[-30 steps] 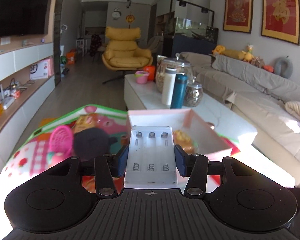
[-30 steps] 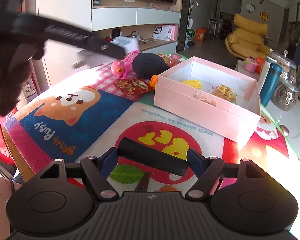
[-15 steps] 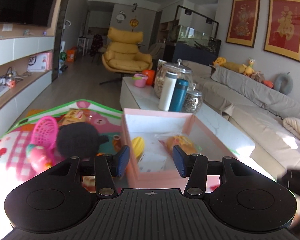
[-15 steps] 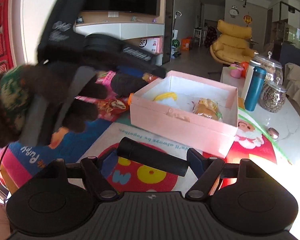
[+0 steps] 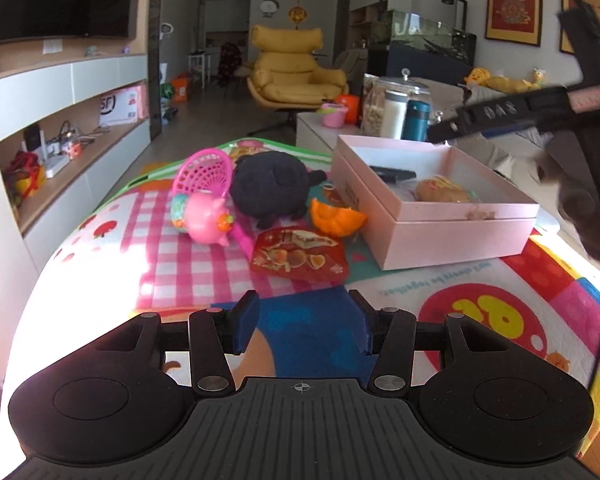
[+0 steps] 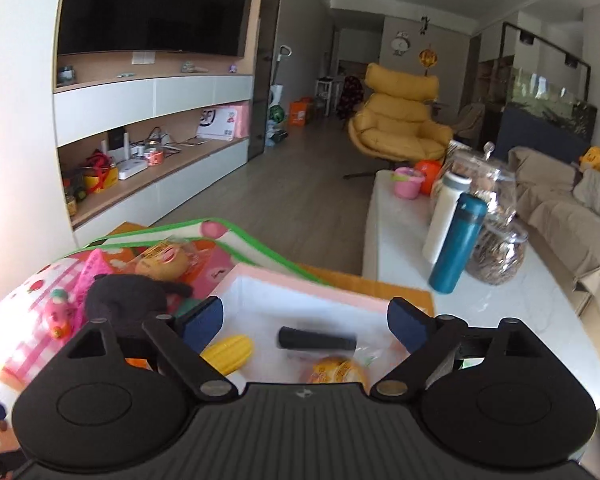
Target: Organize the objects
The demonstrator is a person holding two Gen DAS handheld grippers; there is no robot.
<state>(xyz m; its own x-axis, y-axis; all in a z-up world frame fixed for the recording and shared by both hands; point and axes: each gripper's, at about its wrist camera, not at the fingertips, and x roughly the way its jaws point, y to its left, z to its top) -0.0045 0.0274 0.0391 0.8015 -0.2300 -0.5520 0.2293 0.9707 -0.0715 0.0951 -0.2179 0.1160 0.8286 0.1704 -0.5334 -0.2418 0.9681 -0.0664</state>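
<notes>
Hovering over the pink box (image 6: pixel 300 284), the right gripper (image 6: pixel 306 316) is wide and empty; the black cylinder (image 6: pixel 316 338) lies inside. The left gripper (image 5: pixel 304 320) is also empty, while the pig toy (image 5: pixel 206 220) and snack packet (image 5: pixel 298 256) wait outside.

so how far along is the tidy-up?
Done: black cylinder, corn and a bun lie in the pink box. In hand: nothing; left gripper and right gripper are open. Left: pig, net, black plush, orange piece, snack pack.
</notes>
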